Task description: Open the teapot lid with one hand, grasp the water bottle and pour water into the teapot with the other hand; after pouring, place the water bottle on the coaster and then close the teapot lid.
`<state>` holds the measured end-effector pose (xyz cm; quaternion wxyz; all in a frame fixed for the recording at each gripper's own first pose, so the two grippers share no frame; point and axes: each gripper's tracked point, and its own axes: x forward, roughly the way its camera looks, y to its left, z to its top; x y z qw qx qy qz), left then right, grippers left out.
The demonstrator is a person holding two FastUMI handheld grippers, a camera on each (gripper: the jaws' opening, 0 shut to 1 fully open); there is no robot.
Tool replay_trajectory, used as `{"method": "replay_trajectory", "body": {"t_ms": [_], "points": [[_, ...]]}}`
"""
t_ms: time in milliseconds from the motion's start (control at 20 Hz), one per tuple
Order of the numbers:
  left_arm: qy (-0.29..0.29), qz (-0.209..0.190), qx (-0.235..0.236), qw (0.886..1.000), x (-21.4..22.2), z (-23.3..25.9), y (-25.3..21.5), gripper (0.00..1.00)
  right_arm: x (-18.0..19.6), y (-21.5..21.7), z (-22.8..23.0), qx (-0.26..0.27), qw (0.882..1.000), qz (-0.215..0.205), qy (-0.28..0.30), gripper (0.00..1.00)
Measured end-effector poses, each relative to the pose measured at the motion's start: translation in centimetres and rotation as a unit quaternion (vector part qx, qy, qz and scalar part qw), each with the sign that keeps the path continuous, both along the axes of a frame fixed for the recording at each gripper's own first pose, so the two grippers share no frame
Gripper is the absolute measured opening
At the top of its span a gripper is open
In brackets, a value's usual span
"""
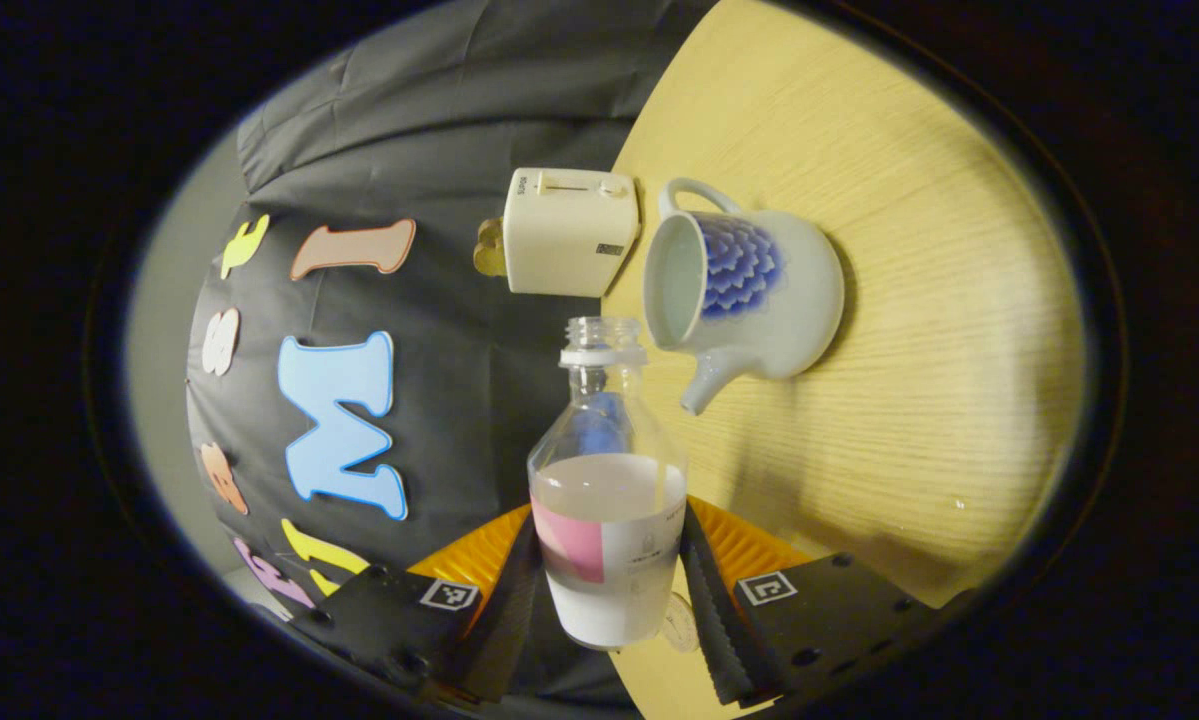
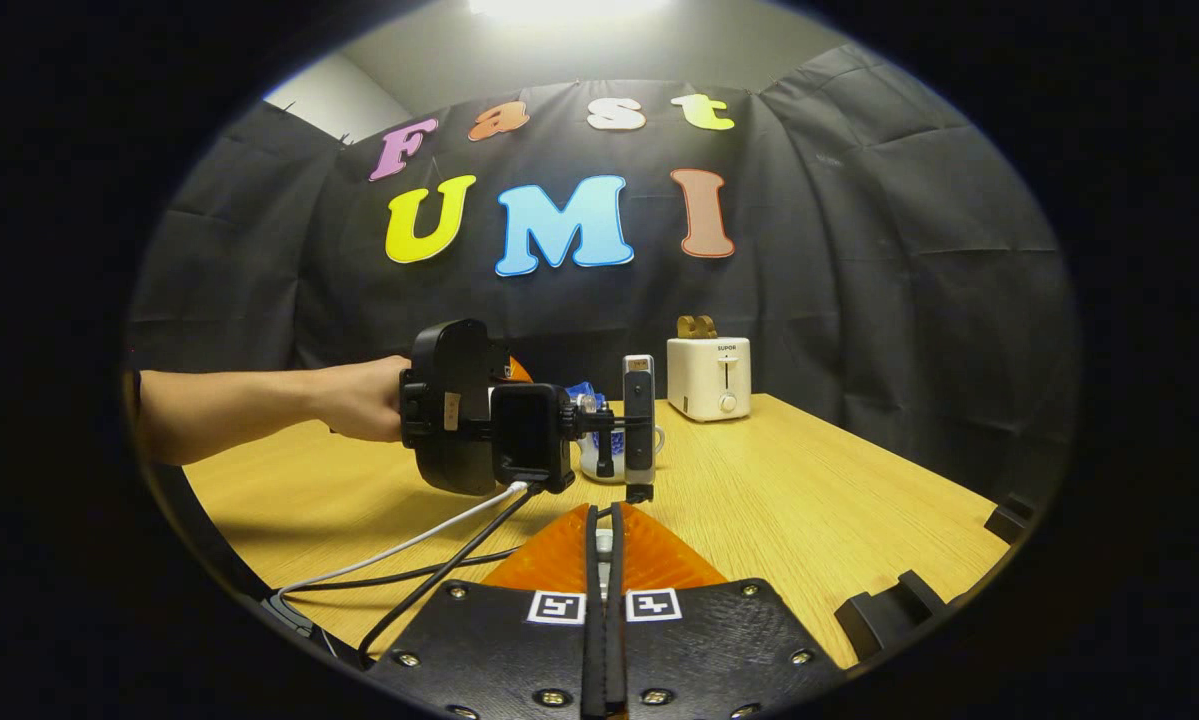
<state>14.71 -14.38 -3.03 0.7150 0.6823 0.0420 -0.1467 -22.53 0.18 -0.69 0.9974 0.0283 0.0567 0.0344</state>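
Left gripper view: the left gripper [image 1: 607, 590] has the water bottle [image 1: 607, 500] clamped between both fingers, cap off, the whole scene rolled on its side, so the bottle is tipped over. Its open neck sits just beside the rim of the teapot [image 1: 749, 295], which stands lidless on the wooden table [image 1: 939, 330] with the spout pointing toward the camera. Water fills the lower part of the bottle and no stream reaches the mouth yet. A toaster [image 1: 571, 232] stands behind. I'd call this the start of the pour: more tilt is needed, with the neck kept over the opening

Right gripper view: the right gripper [image 2: 604, 560] is closed, fingers nearly together with something small and pale pinched between them, likely the lid, though I can't tell. Ahead, a hand [image 2: 364, 398] carries the other gripper by the teapot
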Motion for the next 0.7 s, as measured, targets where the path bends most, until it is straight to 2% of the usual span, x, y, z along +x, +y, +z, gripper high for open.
{"method": "replay_trajectory", "body": {"t_ms": [350, 700], "points": [[-0.008, -0.005, 0.087, 0.996, -0.3, 0.7, -0.3, 0.85, 0.3, -0.4, -0.3, 0.005, 1.000, -0.002, 0.007, 0.00], [-0.025, -0.002, 0.133, 0.991, -0.2, 1.7, -0.3, 0.86, 0.6, -0.4, -0.9, 0.005, 1.000, 0.003, 0.018, 0.00]]}}
